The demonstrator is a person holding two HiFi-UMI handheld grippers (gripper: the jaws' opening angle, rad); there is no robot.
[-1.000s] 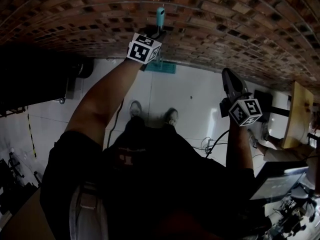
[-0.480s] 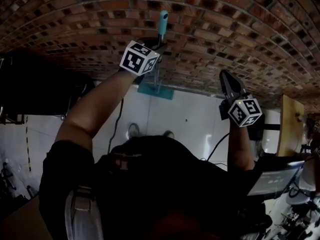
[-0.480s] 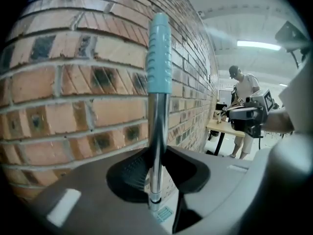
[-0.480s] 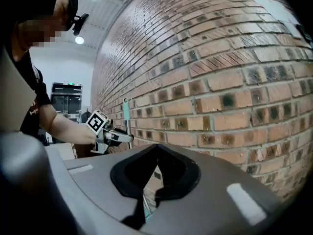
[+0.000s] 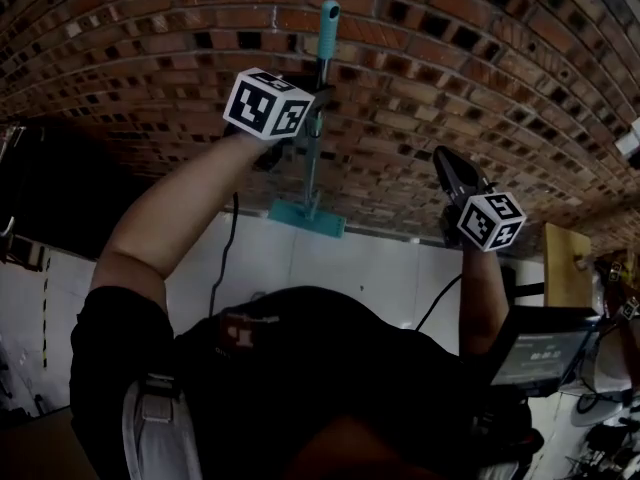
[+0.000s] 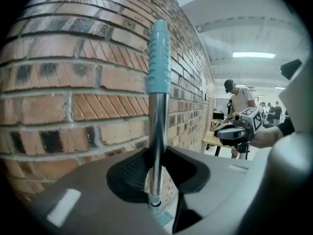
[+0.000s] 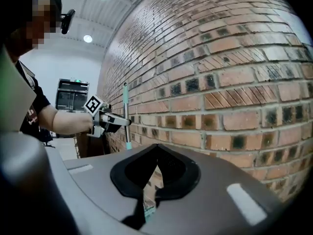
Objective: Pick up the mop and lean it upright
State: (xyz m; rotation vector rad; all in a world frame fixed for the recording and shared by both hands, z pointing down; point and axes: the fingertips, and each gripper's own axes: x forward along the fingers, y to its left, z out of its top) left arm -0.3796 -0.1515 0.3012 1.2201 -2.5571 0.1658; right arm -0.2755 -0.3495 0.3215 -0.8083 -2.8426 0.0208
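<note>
Carrying stage: left gripper (image 6: 156, 179) pinches the mop (image 5: 313, 158) pole, right gripper (image 7: 152, 177) pressed together, empty; next, lean it on the brick wall (image 5: 480, 58) ahead.

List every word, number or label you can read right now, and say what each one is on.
No text is readable in any view.
On the black-and-white marker cube at left and the one at right: square patterns only, no words.
On the teal ribbed mop grip: no print.
On the lit laptop screen: content too small to read.
On the person's dark shirt, a red-and-white print: too blurred to read.
</note>
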